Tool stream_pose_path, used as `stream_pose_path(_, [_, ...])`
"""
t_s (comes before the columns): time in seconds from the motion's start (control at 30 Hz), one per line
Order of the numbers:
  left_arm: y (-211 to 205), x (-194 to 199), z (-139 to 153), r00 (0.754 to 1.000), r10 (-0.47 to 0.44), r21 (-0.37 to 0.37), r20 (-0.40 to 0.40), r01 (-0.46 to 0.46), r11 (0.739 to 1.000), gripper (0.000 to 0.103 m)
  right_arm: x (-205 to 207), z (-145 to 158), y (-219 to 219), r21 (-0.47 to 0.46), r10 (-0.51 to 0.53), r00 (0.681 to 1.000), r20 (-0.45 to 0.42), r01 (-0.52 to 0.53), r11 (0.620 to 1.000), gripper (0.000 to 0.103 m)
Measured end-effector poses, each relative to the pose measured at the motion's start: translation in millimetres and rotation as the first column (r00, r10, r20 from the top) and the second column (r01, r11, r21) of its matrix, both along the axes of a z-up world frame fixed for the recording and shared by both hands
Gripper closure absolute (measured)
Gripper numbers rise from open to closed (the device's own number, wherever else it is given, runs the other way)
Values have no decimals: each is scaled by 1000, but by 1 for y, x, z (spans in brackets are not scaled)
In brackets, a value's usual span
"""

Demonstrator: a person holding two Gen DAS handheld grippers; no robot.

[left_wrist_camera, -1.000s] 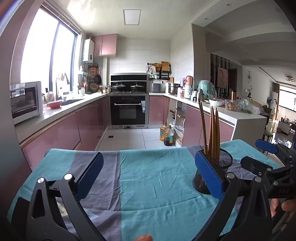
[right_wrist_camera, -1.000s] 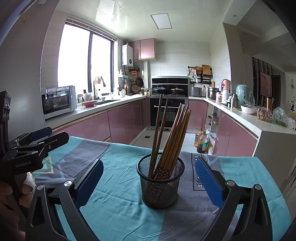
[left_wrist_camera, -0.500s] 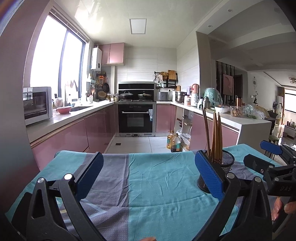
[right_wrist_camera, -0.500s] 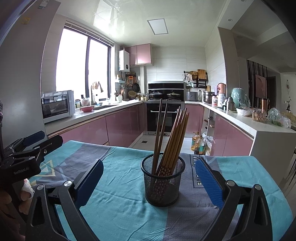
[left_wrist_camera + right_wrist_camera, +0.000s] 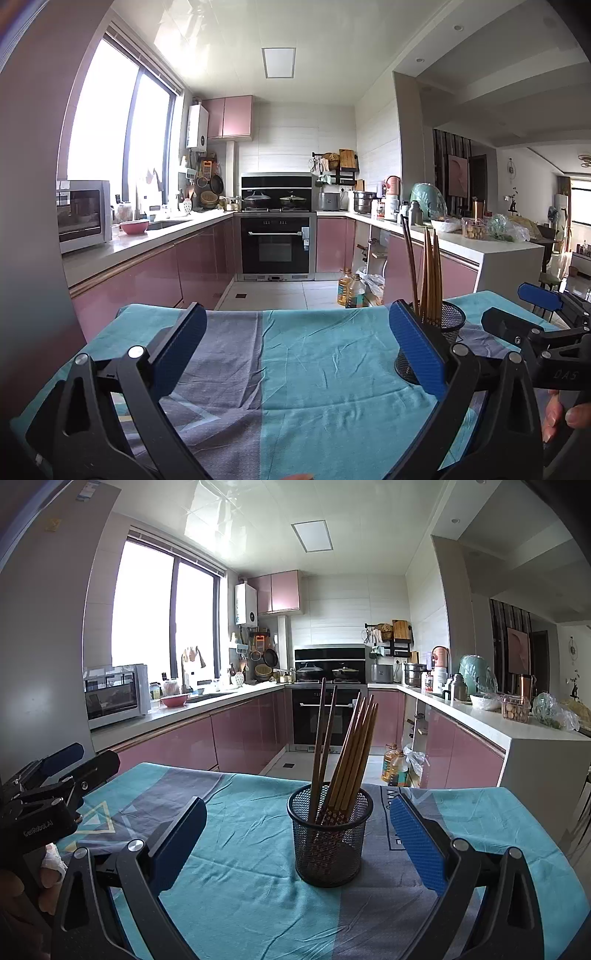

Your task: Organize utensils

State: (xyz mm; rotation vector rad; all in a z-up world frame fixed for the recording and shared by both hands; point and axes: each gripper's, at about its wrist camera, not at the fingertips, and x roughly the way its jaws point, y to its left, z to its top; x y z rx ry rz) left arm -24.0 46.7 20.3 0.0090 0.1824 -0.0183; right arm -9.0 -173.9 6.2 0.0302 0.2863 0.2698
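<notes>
The table's teal and grey cloth (image 5: 240, 867) carries only the black mesh holder (image 5: 330, 836), which stands upright just ahead of the right gripper (image 5: 295, 834) with every brown chopstick (image 5: 352, 753) in view leaning inside it. Both the right and the left gripper (image 5: 295, 354) are spread wide and empty, so the sorting looks finished, and the sensible move is to draw both straight back, keeping the blue pads (image 5: 417, 845) clear of the light holder, which would probably tip at a nudge

wooden chopsticks (image 5: 347, 760), black wire-mesh holder (image 5: 328, 843), creased cloth (image 5: 240, 849).
</notes>
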Motion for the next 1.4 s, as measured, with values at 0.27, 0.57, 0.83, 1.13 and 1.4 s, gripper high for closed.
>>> stream_pose_path(0.27, [1,-4,1,1000,-5,-9,4,5,1000,6,-2,0,4,0,4,1000,6,-4,1000,7])
stream_pose_path(0.57, [1,-4,0,1000,-10,-10,2,10,1000,6,-4,0,6,4,6,1000,10,-6,1000,7])
stream_pose_path(0.83, [0,-5,-2,1000,-11,-7,-1,11,1000,6,-5,0,4,14,-7,1000,9,7,1000,7])
stream_pose_path(1.13, [-1,-5,-4,1000,-12,-9,-5,12,1000,6,-7,2,3,9,-21,1000,19,21,1000,7])
stream_pose_path(1.4, [-1,-5,-6,1000,-11,-10,-9,11,1000,6,-8,3,3,5,-30,999,29,30,1000,7])
